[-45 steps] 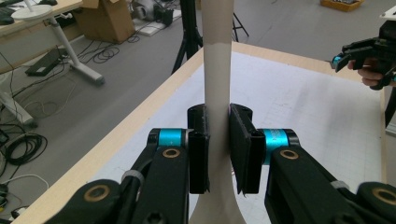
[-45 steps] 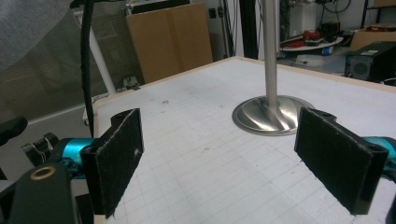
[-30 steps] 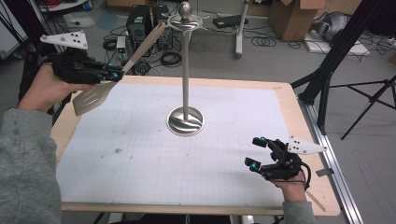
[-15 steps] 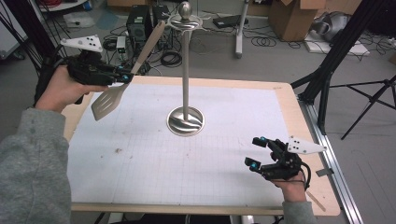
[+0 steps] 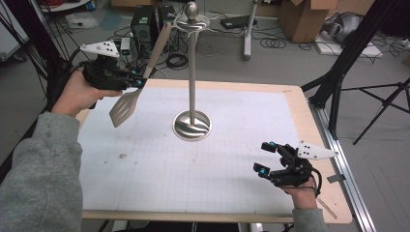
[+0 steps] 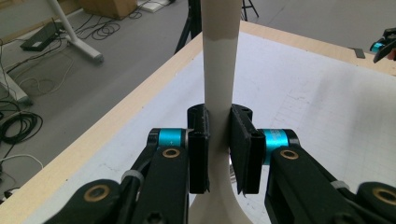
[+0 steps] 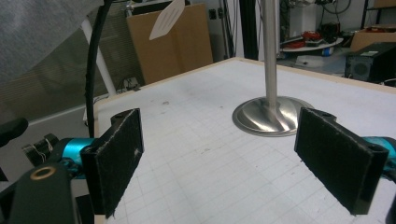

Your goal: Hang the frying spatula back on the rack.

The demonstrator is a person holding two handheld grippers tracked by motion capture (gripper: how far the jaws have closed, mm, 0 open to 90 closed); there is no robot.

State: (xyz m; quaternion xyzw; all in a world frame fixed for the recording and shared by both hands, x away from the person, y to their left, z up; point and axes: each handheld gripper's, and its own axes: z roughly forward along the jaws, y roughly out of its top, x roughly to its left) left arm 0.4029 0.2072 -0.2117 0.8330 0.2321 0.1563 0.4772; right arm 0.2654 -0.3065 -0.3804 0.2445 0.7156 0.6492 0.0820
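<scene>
At the near right corner of the bench (image 5: 145, 193), the right tool (image 5: 267, 157) is held low over the gridded white mat, its two padded jaws spread wide with nothing between them. Farther in, the round base of a metal stand (image 5: 192, 124) is set on the mat near the middle, and its thin pole rises to a ring and a ball at the top. At the far left edge, the left tool (image 5: 138, 79) is held up in the air, well apart from the right one. Its jaws are drawn in narrow and clamped on the neck of a slotted spatula (image 5: 126, 102). The spatula is tilted: its blade hangs down over the bench's left side, while its pale handle slants up towards the stand's top ring.
</scene>
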